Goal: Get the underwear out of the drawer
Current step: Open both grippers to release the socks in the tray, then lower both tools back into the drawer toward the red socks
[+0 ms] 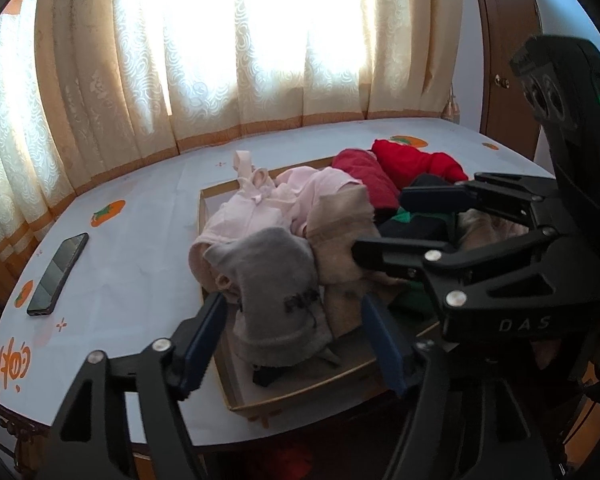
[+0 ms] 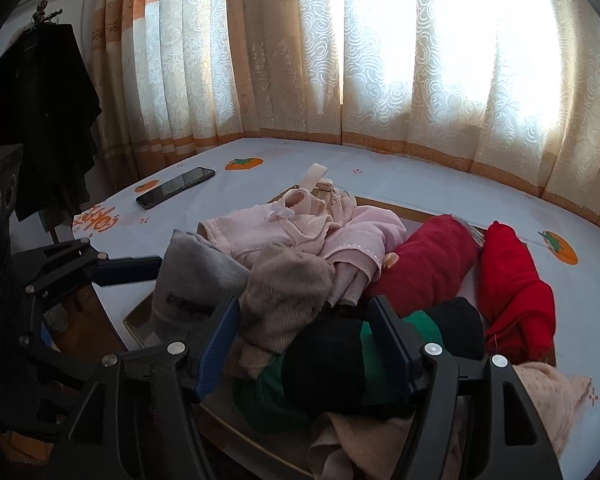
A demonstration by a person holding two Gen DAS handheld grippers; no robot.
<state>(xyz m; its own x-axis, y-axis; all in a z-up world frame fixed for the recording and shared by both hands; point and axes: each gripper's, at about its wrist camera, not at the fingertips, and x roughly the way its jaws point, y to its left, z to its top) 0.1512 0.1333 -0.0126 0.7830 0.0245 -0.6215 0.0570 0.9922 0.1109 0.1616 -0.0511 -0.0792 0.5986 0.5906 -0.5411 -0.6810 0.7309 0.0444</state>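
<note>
While both hand-held grippers hang over the pile with their jaws apart and nothing clamped, the underwear sits heaped in the shallow wooden drawer (image 1: 236, 394), which rests on the counter (image 1: 140, 224) under a persimmon-print cloth.

In the left wrist view, the left hand-held gripper (image 1: 294, 334) straddles the grey garment (image 1: 268, 280). That piece lies straight ahead at twelve o'clock between the fingers, its long axis running roughly away from the camera, in line with the jaws. A beige knit piece (image 1: 340, 236) lies just beside it at one o'clock.

In the right wrist view, the right hand-held gripper (image 2: 304, 336) frames a black-and-green bundle (image 2: 340, 356) at twelve o'clock, whose long axis runs across the jaws from nine to three. Two red rolls (image 2: 512, 288) lie at two o'clock, and pink garments (image 2: 284, 228) at eleven o'clock, further off.

Each hand looks nearest to its own piece: the left to the grey one, the right to the dark bundle. Whether any pad touches cloth cannot be told. A phone (image 1: 58, 276) lies well apart on the counter at nine o'clock of the left hand-held gripper.
</note>
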